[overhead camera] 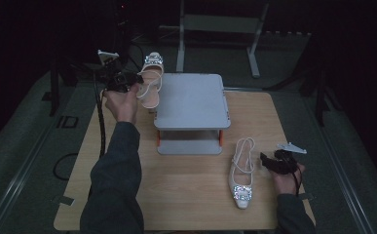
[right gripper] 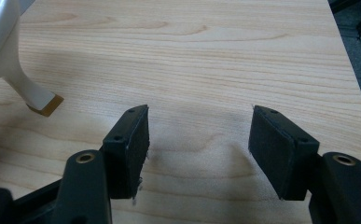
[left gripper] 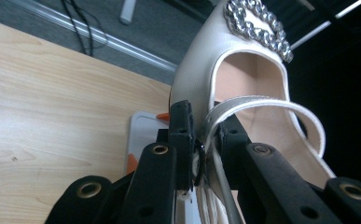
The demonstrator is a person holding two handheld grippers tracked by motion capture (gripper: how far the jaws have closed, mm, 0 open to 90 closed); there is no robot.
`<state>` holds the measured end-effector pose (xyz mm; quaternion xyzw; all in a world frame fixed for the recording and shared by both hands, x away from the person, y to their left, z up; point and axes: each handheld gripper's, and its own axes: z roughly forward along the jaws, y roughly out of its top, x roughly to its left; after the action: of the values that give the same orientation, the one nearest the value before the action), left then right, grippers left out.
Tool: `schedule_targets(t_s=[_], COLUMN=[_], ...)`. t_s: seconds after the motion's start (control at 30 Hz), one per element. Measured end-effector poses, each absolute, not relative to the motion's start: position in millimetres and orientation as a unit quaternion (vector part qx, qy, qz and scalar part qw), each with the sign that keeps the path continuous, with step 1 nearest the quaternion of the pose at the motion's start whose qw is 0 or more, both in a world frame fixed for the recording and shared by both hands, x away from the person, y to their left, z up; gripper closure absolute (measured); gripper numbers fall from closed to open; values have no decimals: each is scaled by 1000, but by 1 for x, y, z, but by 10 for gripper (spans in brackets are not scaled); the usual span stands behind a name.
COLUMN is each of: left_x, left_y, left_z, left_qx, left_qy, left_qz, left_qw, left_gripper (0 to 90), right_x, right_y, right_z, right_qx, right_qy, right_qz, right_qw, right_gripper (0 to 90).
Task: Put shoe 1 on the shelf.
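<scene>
A cream slingback shoe (overhead camera: 150, 83) with a jewelled buckle hangs in the air at the far left of the grey stand (overhead camera: 191, 97). My left gripper (overhead camera: 127, 80) is shut on its strap; in the left gripper view the strap (left gripper: 253, 105) runs down between the pressed jaws of that gripper (left gripper: 205, 140), with the shoe (left gripper: 201, 70) rising beyond. A matching shoe (overhead camera: 241, 173) lies flat on the wooden table, toe toward the near edge. Just right of it my right gripper (overhead camera: 269, 161) rests open; in the right gripper view nothing sits between the fingers of the gripper (right gripper: 199, 140), and that shoe's heel (right gripper: 29, 91) shows at the left.
The grey two-level stand has orange posts (overhead camera: 160, 140) and sits at the middle back of the wooden table (overhead camera: 186, 195). A black cable (overhead camera: 101, 122) trails from the left gripper along the table's left side. A metal frame (overhead camera: 220, 29) stands on the dark floor behind.
</scene>
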<state>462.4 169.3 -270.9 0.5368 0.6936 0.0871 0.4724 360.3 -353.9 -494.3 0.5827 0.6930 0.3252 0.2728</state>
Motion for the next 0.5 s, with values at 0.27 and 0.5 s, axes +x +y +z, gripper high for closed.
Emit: schedule_targets(t_s=[0.27, 0.5], left_x=[468, 474], left_y=[144, 115], left_z=[-267, -269], left_qx=[536, 542], left_qy=[695, 694], left_qz=[92, 84], left_qw=[471, 466], left_gripper=[806, 806], right_x=[361, 361], right_y=[-354, -355], right_z=[-494, -494], right_qx=[582, 583], right_qy=[693, 692], right_qz=[327, 330], right_qw=[272, 270], right_gripper=[380, 380])
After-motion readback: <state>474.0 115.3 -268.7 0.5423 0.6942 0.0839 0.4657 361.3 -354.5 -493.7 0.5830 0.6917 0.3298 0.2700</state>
